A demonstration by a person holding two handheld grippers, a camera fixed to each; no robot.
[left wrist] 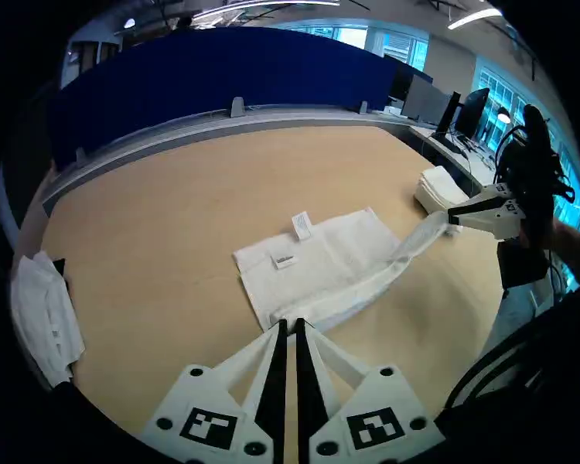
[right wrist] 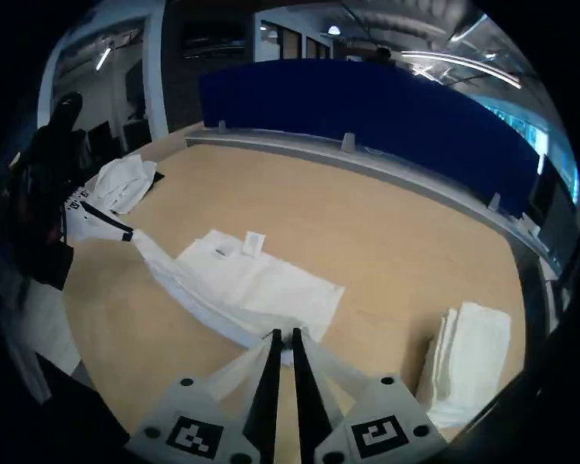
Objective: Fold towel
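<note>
Left gripper (left wrist: 290,325) and right gripper (right wrist: 282,334) each clamp shut on a corner of the white rectangular cloth towel (left wrist: 329,255). Moving both level should keep its edges aligned.

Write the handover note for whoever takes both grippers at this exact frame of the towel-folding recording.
Left gripper: shut on one end of the towel's near edge.
Right gripper: shut on the other end of that edge.
Towel: mostly flat on the table, tags up, with the gripped edge lifted and stretched between the two grippers.
Done: both ends are gripped and the edge is raised. A stack of folded towels sits to one side, a loose white pile to the other.
Left: probably carry the edge across to the far side, lay it down, then fold again.
</note>
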